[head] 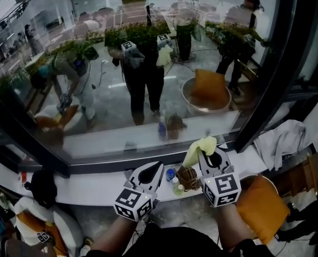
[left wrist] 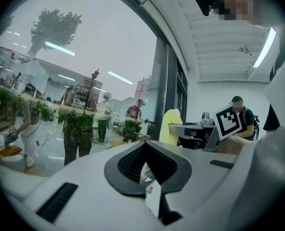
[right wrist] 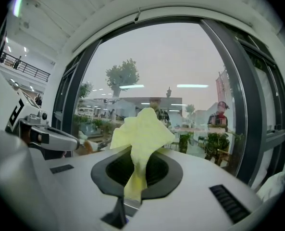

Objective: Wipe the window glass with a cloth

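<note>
The big window glass fills the upper head view and mirrors several people and plants. My right gripper is shut on a pale yellow cloth, whose bunched end sticks up just short of the glass's lower edge. In the right gripper view the cloth rises from between the closed jaws of the gripper, with the glass behind it. My left gripper is beside it on the left, jaws shut on nothing. In the left gripper view that gripper points along the glass, and the yellow cloth shows to the right.
A white sill runs under the glass, with small bottles and a brown object between my grippers. A dark frame post bounds the pane on the right. Beyond it lie a grey cloth and an orange cushion.
</note>
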{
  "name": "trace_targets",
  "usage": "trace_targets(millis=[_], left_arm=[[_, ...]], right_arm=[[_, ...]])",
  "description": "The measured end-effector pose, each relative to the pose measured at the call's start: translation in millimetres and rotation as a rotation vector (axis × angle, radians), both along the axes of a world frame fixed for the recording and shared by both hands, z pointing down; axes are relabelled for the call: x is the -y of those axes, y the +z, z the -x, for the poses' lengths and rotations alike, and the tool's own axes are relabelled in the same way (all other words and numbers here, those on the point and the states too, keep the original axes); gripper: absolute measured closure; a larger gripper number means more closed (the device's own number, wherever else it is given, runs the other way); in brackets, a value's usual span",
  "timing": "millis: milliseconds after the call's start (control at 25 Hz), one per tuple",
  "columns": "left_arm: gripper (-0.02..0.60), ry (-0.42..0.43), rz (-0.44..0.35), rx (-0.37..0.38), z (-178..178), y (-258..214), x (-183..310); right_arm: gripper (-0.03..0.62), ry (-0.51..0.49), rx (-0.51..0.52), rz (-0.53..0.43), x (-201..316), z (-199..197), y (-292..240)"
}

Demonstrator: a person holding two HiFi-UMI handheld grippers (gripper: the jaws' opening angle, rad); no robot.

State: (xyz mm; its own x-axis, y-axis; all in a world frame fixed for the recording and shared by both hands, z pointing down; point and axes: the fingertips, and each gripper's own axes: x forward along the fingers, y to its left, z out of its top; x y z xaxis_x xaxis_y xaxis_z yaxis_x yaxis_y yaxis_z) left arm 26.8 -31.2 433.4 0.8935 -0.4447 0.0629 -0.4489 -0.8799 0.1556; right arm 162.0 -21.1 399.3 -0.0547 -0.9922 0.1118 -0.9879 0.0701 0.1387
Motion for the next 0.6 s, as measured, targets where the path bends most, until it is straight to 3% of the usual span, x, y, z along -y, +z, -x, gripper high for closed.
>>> trace_targets(millis=[600], left_arm=[[0.574,-0.058,0.008,0.019,-18.2,18.0,-67.8]], right_arm=[[0.551,-0.049,0.056,0.047,-75.9,-14.9,38.3]])
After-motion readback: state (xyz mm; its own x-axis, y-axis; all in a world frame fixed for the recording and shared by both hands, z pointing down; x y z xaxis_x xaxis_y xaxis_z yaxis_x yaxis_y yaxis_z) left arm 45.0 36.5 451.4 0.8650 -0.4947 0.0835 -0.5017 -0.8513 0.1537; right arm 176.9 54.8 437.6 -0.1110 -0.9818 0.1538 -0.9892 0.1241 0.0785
